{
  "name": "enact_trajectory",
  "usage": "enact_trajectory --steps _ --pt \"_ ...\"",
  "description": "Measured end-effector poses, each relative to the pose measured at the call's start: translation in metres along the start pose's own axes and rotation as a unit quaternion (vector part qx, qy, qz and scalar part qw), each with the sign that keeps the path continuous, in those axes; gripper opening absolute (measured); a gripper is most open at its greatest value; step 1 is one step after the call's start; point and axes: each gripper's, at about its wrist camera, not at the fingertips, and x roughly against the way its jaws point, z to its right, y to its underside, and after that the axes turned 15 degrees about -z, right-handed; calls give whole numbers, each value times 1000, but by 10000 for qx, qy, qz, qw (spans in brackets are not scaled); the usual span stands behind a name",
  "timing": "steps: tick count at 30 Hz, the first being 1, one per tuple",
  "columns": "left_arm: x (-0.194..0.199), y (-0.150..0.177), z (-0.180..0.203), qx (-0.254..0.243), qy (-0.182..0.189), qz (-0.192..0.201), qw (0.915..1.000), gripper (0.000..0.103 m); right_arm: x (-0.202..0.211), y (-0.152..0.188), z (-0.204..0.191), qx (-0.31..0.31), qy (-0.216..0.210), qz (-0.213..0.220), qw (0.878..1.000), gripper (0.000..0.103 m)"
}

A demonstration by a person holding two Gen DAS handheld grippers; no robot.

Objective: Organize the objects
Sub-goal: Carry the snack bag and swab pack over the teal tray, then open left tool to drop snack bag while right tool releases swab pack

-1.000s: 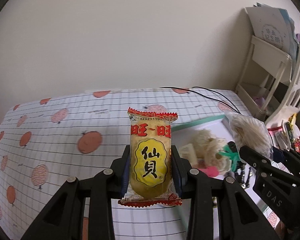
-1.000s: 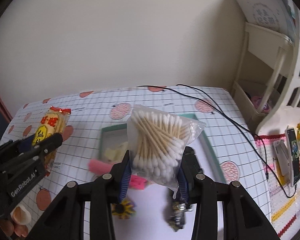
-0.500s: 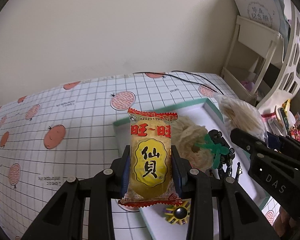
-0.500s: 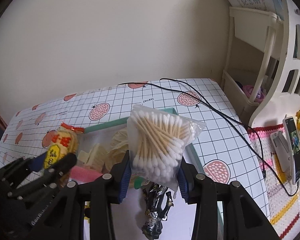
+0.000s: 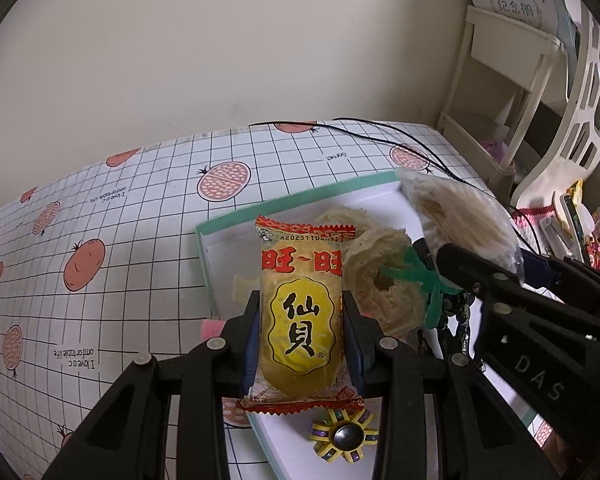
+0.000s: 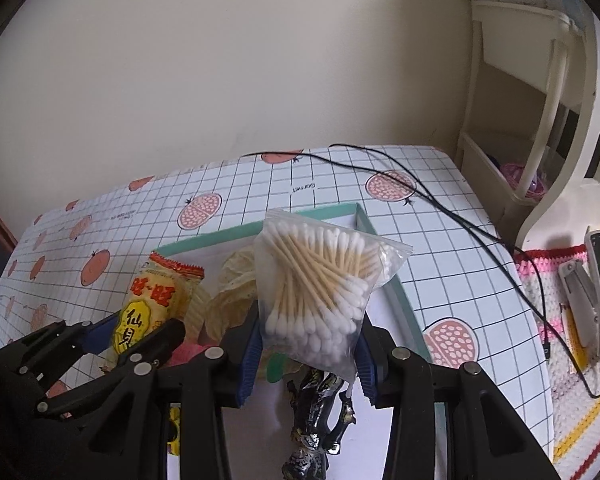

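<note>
My left gripper [image 5: 302,328] is shut on a yellow and red snack packet [image 5: 300,316], held upright above the near left part of a teal-rimmed white tray [image 5: 296,198]. My right gripper [image 6: 306,344] is shut on a clear bag of cotton swabs [image 6: 320,292], held over the same tray [image 6: 396,292]. The right wrist view shows the left gripper [image 6: 140,340] with the snack packet [image 6: 152,304] at lower left. In the left wrist view the right gripper [image 5: 480,264] and its swab bag [image 5: 460,220] sit to the right.
In the tray lie pale mesh puffs [image 5: 384,284], a green clip [image 5: 428,284], a dark figurine [image 6: 320,420], a pink item [image 5: 212,328] and a yellow spinner [image 5: 344,436]. A black cable [image 6: 460,216] crosses the checked tablecloth [image 5: 120,248]. A cream shelf [image 6: 532,120] stands at the right.
Both grippers have moved right and forward with their loads, from beside the tray to above it. The left gripper has come closer to the right one. Neither grip has changed.
</note>
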Motion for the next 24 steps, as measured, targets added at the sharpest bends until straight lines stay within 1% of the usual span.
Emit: enact_trajectory --steps 13,16,17,24 --pt "-9 2 9 -214 -149 -55 9996 38 -10 -1 -3 19 -60 -157 9999 44" --pt "-8 3 12 -273 -210 -65 9994 38 -11 -1 -3 23 -55 -168 9998 44" --pt "-7 3 11 -275 -209 -68 9994 38 -10 -1 -3 26 -63 -166 9998 46" --pt "-5 4 13 -318 -237 -107 9992 38 -9 -1 -5 64 -62 -171 9998 46"
